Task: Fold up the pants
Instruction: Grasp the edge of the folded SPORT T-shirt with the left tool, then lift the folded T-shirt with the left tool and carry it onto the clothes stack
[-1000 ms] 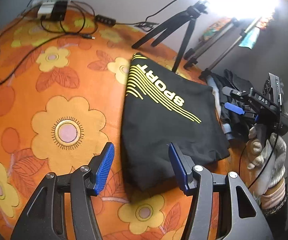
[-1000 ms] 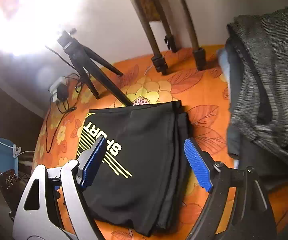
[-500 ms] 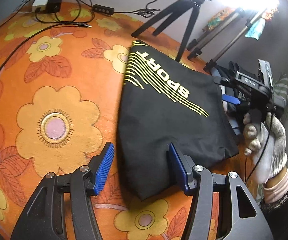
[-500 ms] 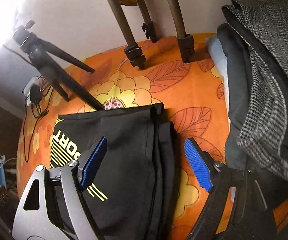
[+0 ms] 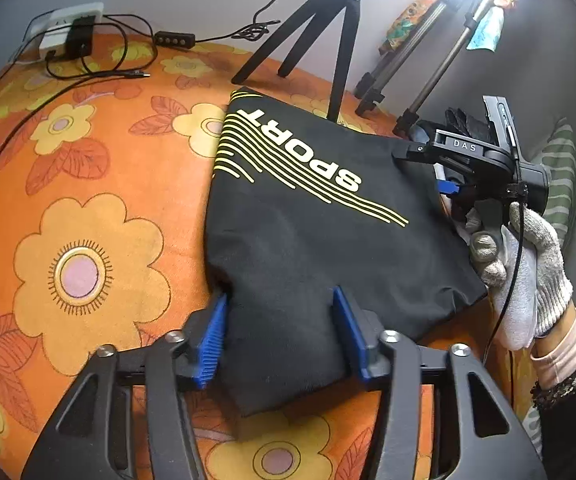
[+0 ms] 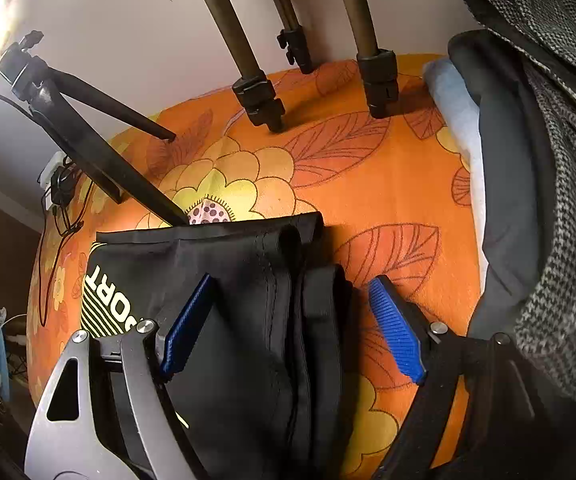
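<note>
Left gripper [image 5: 279, 334] closing around the folded black SPORT-print pants [image 5: 312, 240], right gripper [image 6: 296, 328] spread wide at 3 o'clock.

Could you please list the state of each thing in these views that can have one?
Black pants: folded flat on the orange bedspread, SPORT print facing up.
Left tongs: closing around the near edge of the pants.
Right tongs: open, straddling the stacked folded edges.
Black tripod: standing, one leg at the pants.
Charger: plugged into the wall socket.
Clothes pile: stacked beside the pants.
</note>
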### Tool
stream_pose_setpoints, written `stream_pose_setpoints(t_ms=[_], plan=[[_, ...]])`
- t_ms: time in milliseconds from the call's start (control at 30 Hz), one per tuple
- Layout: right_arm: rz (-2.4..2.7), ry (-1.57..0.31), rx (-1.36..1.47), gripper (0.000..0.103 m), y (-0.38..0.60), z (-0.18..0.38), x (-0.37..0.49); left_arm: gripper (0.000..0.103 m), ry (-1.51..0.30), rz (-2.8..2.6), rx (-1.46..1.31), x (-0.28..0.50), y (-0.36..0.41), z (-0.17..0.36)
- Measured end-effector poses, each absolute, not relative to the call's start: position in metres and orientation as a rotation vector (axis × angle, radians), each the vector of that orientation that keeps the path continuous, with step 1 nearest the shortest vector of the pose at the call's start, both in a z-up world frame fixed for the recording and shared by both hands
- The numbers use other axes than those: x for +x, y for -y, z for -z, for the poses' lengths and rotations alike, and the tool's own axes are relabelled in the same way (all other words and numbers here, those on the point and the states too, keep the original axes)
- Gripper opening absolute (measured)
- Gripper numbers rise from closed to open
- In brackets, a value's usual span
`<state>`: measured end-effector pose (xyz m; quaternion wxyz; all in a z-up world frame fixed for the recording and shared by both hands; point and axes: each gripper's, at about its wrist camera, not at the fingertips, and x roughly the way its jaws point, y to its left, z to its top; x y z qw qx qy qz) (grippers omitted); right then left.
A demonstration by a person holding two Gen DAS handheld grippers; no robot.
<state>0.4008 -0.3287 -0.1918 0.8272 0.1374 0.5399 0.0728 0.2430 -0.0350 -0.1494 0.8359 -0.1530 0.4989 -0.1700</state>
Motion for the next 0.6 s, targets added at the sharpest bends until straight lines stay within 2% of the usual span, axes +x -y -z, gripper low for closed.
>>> stream_pose_setpoints(t_ms=[67, 167, 200, 267, 333, 433, 600], plan=[[-0.170, -1.135, 0.274, 0.083, 0.327, 0.191, 0.399, 0.039, -1.046, 0.356, -0.316, 0.244, 0.036, 0.150], [-0.180, -1.112, 0.235, 0.078, 0.322, 0.191, 0.396, 0.030, -1.036, 0.355, -0.305, 0.245, 0.037, 0.151], [-0.184, -1.105, 0.228, 0.072, 0.321, 0.191, 0.395, 0.027, -1.035, 0.356, -0.302, 0.245, 0.038, 0.151], [-0.182, -1.090, 0.211, 0.065, 0.320, 0.191, 0.393, 0.024, -1.029, 0.355, -0.295, 0.247, 0.040, 0.152], [-0.187, -1.082, 0.219, 0.051, 0.321, 0.191, 0.393, 0.021, -1.024, 0.355, -0.286, 0.248, 0.041, 0.153], [-0.212, -1.074, 0.240, 0.037, 0.321, 0.193, 0.392, 0.017, -1.018, 0.356, -0.279, 0.250, 0.044, 0.154], [-0.224, -1.061, 0.225, 0.032, 0.314, 0.192, 0.387, 0.011, -0.998, 0.368, -0.256, 0.249, 0.049, 0.153]])
